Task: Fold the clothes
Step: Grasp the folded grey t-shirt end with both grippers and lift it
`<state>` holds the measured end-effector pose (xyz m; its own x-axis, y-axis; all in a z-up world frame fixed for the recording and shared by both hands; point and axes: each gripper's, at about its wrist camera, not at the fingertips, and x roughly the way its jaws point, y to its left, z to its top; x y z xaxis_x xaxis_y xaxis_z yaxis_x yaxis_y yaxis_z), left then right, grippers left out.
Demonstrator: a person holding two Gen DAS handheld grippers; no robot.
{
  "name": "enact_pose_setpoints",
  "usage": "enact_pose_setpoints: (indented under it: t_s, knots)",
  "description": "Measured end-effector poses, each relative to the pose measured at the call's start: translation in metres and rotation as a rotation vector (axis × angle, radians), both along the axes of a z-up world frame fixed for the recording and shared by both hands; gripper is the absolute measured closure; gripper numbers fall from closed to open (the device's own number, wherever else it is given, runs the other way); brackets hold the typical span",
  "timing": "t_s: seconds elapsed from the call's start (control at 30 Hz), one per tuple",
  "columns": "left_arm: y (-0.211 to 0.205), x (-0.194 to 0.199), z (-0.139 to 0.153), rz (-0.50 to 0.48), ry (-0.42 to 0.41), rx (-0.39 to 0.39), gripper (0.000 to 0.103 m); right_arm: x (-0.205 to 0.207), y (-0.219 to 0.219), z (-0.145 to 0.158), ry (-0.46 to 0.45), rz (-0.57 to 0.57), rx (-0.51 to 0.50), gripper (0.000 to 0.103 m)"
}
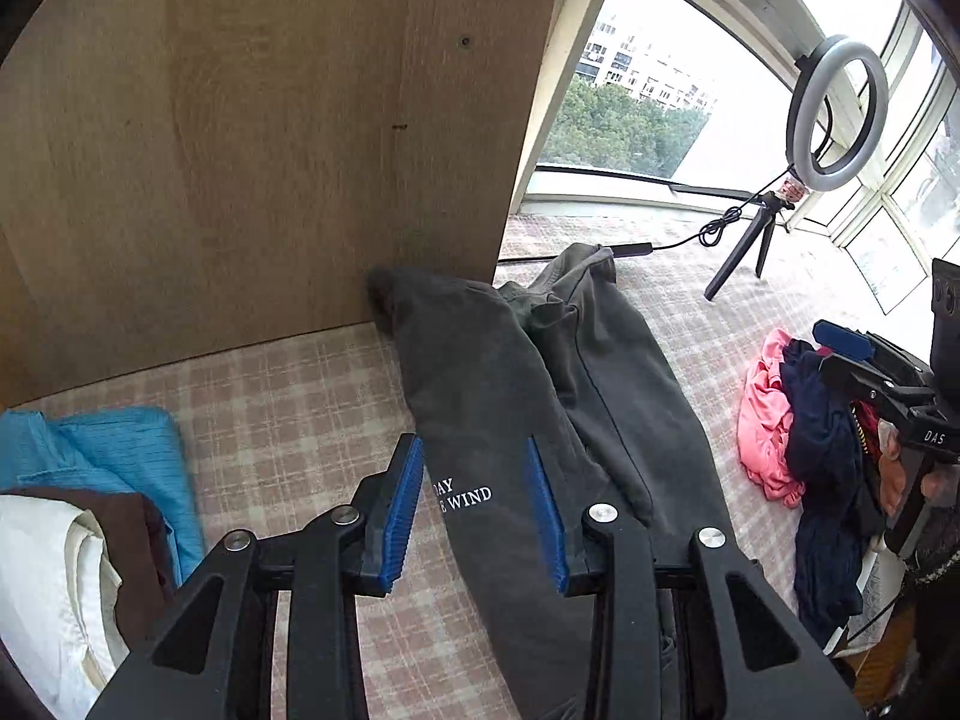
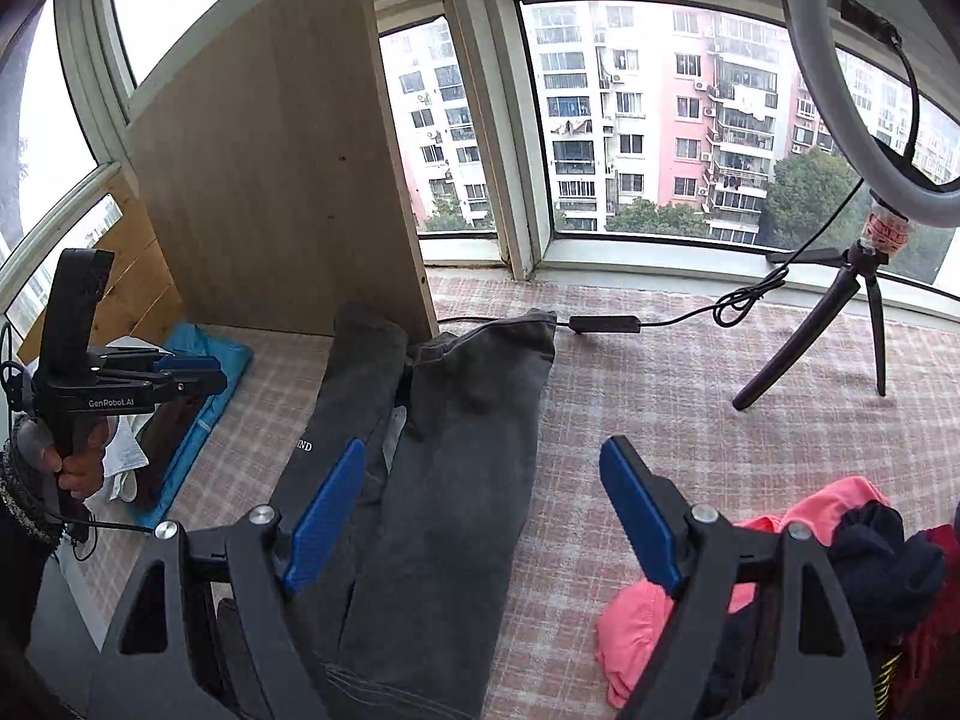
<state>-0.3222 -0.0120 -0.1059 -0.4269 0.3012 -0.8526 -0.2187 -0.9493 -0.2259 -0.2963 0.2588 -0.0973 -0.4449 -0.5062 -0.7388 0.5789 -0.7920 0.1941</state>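
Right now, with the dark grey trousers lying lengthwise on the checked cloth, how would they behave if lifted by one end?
The dark grey trousers would probably droop and trail: they lie limp and creased. The fabric looks thick, so likely fairly heavy for clothing. On the checked cloth they would more likely drag and bunch than slide freely.

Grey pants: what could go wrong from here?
1. The grey pants lie with their far end against the wood panel; a fold that way may bunch there.
2. The ring-light cable runs at that same end and could snag.
3. The unfolded pile sits close; the right tongs might catch it.
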Motion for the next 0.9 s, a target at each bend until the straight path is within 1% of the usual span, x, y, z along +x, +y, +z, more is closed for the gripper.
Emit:
enact_pose_setpoints:
  t_s: [0.07, 0.1, 0.13, 0.2, 0.27, 0.37, 0.5, 0.63, 0.7, 0.83, 0.9]
  knots:
    - [0.005, -0.026, -0.019, 0.007, -0.023, -0.011, 0.070, -0.034, -0.010, -0.025, -0.069, -0.008, 0.008, 0.026]
    - [0.007, -0.039, -0.028, 0.013, -0.035, -0.015, 0.070, -0.051, -0.015, -0.038, -0.104, -0.013, 0.013, 0.033]
    - [0.008, -0.050, -0.036, 0.020, -0.045, -0.013, 0.070, -0.067, -0.020, -0.050, -0.136, -0.013, 0.019, 0.045]
    - [0.009, -0.069, -0.048, 0.037, -0.055, -0.018, 0.070, -0.093, -0.031, -0.071, -0.189, 0.006, 0.031, 0.055]
    - [0.010, -0.085, -0.058, 0.056, -0.057, -0.032, 0.070, -0.112, -0.042, -0.086, -0.207, 0.024, 0.061, 0.055]
    - [0.008, -0.101, -0.066, 0.083, -0.071, -0.016, 0.070, -0.135, -0.055, -0.105, -0.218, 0.039, 0.103, 0.055]
    - [0.013, -0.105, -0.070, 0.071, -0.062, -0.043, 0.070, -0.155, -0.066, -0.123, -0.274, 0.063, 0.077, 0.055]
    - [0.013, -0.106, -0.077, 0.058, -0.077, -0.048, 0.069, -0.165, -0.081, -0.130, -0.270, 0.095, 0.092, 0.055]
    - [0.011, -0.107, -0.081, 0.054, -0.091, -0.031, 0.069, -0.169, -0.089, -0.132, -0.273, 0.113, 0.099, 0.055]
    - [0.011, -0.107, -0.088, 0.059, -0.100, -0.061, 0.067, -0.172, -0.101, -0.136, -0.271, 0.150, 0.123, 0.055]
    - [0.010, -0.106, -0.089, 0.062, -0.102, -0.062, 0.067, -0.172, -0.105, -0.139, -0.271, 0.167, 0.138, 0.055]
